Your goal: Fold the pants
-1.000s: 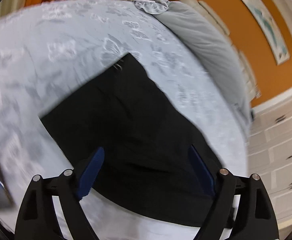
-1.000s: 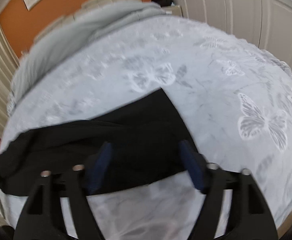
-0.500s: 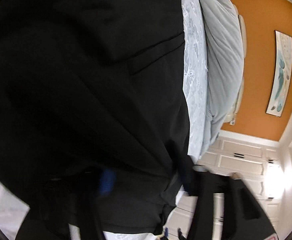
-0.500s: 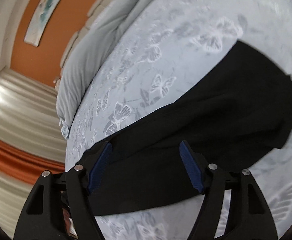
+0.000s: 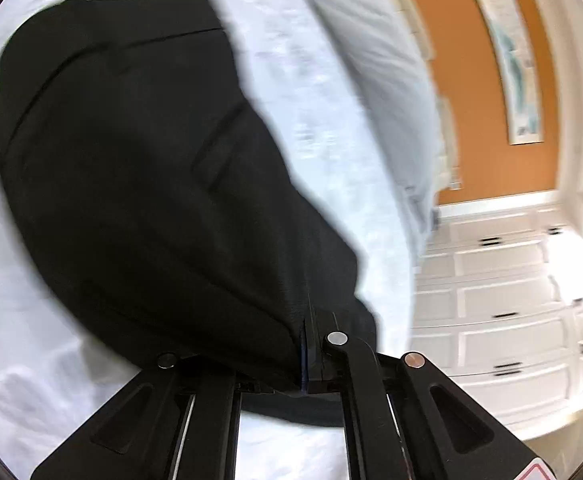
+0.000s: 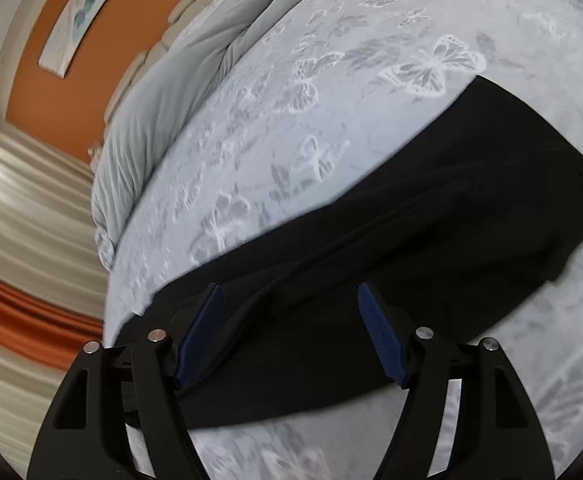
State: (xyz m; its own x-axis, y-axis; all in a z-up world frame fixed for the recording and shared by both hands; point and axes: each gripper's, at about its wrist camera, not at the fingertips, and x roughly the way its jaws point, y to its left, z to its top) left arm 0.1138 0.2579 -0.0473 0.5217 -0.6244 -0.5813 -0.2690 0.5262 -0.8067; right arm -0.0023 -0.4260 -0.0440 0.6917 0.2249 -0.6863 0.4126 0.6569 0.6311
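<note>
Black pants (image 5: pixel 151 180) lie spread on the pale butterfly-print bed cover (image 5: pixel 311 100). In the left wrist view my left gripper (image 5: pixel 305 344) is shut on the near edge of the pants, with the cloth bunched over its left finger. From the right wrist, the pants (image 6: pixel 431 232) run as a long dark band across the bed cover (image 6: pixel 331 100). My right gripper (image 6: pixel 290 291) hovers over the near part of the band. Its jaws are opening; cloth lies below and between the blue pads (image 6: pixel 379 332), which do not press on it.
A grey duvet (image 5: pixel 379 60) is heaped along the far side of the bed, also in the right wrist view (image 6: pixel 171 112). White cupboard doors (image 5: pixel 499 300) stand past the bed's edge. Curtains (image 6: pixel 19 208) hang on the left.
My left gripper came down onto the pants and shut on their near edge. The right gripper swung along the pants and rolled; its jaws stayed wide.
</note>
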